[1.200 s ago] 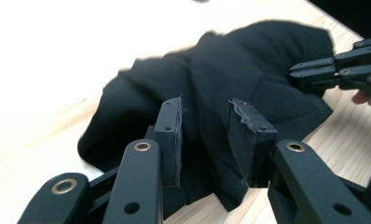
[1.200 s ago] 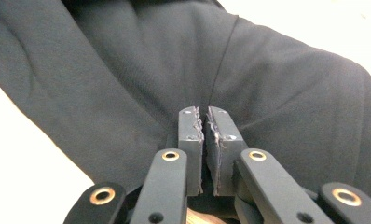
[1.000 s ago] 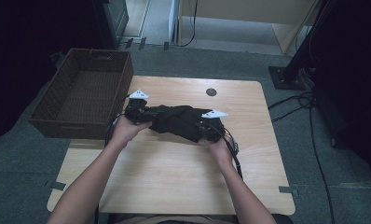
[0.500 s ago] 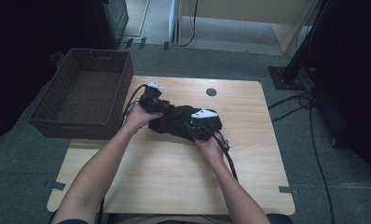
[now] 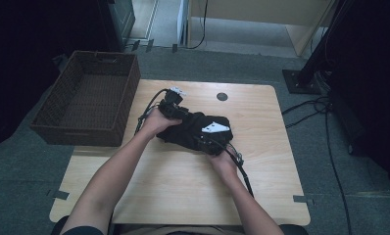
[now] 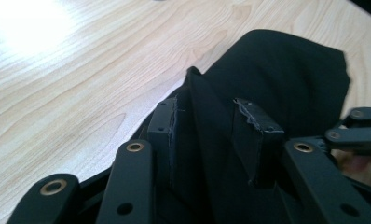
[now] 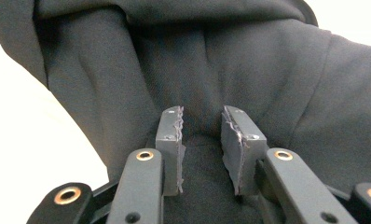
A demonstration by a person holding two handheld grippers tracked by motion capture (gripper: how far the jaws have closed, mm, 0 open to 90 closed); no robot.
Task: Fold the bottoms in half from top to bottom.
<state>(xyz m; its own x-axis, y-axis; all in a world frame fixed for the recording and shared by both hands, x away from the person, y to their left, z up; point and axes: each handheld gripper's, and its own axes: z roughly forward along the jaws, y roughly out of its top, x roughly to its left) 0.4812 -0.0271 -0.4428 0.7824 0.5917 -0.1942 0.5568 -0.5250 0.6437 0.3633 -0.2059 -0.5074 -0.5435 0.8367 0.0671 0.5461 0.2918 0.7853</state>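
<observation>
While bunched right of the wicker basket (image 5: pixel 87 98), black cloth (image 5: pixel 195 129) pinched by left gripper (image 5: pixel 172 108) fingers and right gripper (image 5: pixel 207 142) fingers, forearms converging.

No readable text, label, brand, number or sign anywhere.

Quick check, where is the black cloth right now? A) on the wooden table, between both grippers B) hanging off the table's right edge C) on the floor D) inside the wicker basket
A: the black cloth lies bunched on the wooden table, with the left gripper and right gripper on it; the wicker basket stands apart, off the table's left side.
</observation>
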